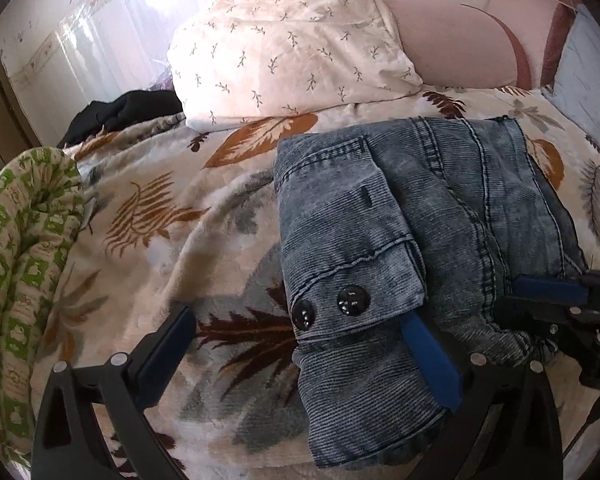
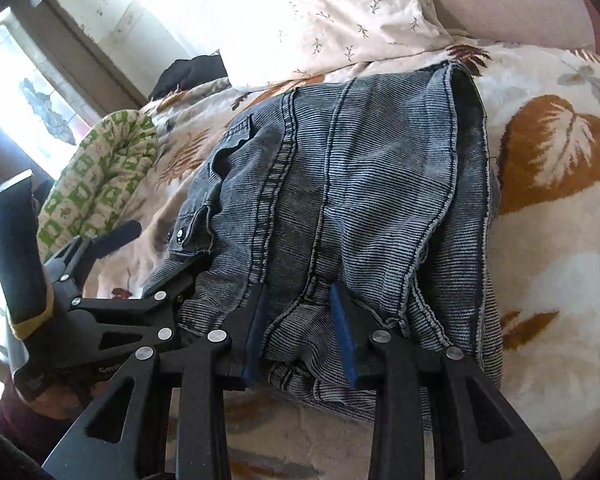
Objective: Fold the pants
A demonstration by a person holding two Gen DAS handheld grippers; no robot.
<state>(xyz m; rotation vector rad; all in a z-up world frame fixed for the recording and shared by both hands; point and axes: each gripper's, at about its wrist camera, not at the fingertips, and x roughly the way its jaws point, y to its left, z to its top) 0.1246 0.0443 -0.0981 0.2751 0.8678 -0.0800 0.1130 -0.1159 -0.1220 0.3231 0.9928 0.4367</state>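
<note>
The blue-grey denim pants [image 1: 412,232] lie folded into a thick bundle on the leaf-print blanket [image 1: 148,216]. A flap with two black buttons [image 1: 328,306] faces me. My left gripper [image 1: 296,320] is wide open. Its right finger rests on the near left part of the bundle and its left finger hangs over the blanket. My right gripper [image 2: 298,294] is partly open, its blue pads on either side of a ridge of denim [image 2: 340,184] at the bundle's near edge. It also shows at the right of the left wrist view [image 1: 548,292]. The left gripper appears in the right wrist view [image 2: 156,248].
A white pillow with a small leaf print [image 1: 284,52] lies at the head of the bed. A pink headboard [image 1: 452,40] stands behind it. A green and white patterned cloth [image 1: 24,248] is bunched at the left. A black garment [image 1: 120,116] lies at the far left.
</note>
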